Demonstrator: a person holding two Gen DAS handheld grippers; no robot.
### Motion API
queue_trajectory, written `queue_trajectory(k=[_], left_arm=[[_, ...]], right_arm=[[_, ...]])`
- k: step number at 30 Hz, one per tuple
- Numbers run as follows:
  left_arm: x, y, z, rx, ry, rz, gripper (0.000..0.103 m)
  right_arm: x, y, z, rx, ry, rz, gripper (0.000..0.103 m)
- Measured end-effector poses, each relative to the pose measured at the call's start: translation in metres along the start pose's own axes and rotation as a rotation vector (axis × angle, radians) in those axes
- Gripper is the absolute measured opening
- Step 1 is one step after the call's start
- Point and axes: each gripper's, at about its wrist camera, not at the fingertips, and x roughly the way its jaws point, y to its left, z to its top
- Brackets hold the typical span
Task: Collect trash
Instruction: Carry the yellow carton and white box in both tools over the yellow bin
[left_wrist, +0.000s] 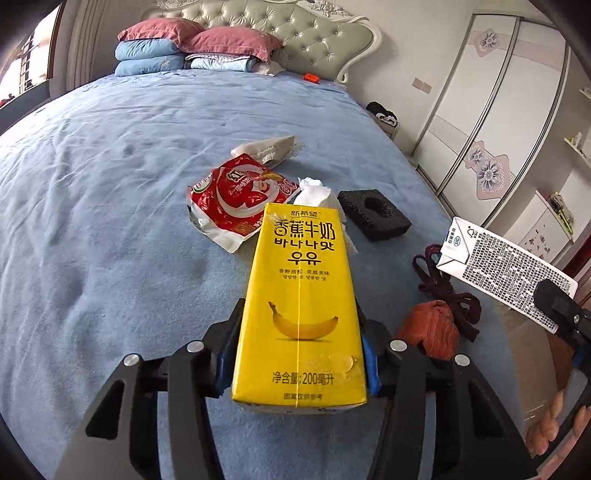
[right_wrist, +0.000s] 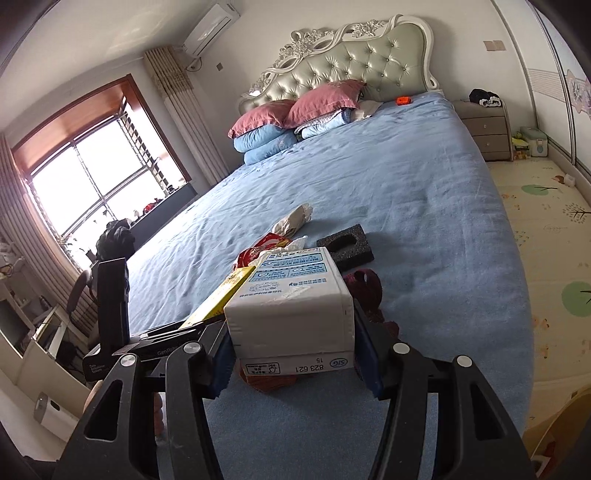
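Left wrist view, left gripper (left_wrist: 299, 354) clenched on one yellow carton (left_wrist: 300, 306) above the blue bed (left_wrist: 110, 206), one red wrapper (left_wrist: 236, 199), one tissue (left_wrist: 314, 192), one black foam block (left_wrist: 373, 214) mid-bed, right wrist view, right gripper (right_wrist: 295, 354) clenched on one white carton (right_wrist: 291, 306), window seen only here.

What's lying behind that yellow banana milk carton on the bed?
Behind the yellow carton lie a red snack wrapper, a crumpled white tissue and black foam block. The carton covers the tissue's lower part.
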Motion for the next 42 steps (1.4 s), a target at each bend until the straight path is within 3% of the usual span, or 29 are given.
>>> queue_trajectory(k=[6,17,22,33,42], left_arm=[[-0.042,0.000,-0.017,-0.021,-0.044,-0.060,0.052],[-0.068,-0.057,-0.046,0.048,-0.010,-0.262,0.052],[-0.057,-0.109,-0.058,0.109,0.058,-0.370,0.052],[-0.014,-0.268,-0.094,0.333,0.213,-0.536,0.052],[0.041,-0.357,-0.130,0.384,0.394,-0.616,0.052]], right_arm=[[-0.020,-0.007,-0.015,0.061,-0.003,0.070,0.054],[-0.097,-0.027,-0.046,0.083,-0.074,0.015,0.054],[-0.149,-0.053,-0.064,0.109,-0.120,-0.056,0.054],[-0.265,-0.123,-0.114,0.239,-0.253,-0.253,0.054],[-0.325,-0.173,-0.162,0.357,-0.300,-0.411,0.054]])
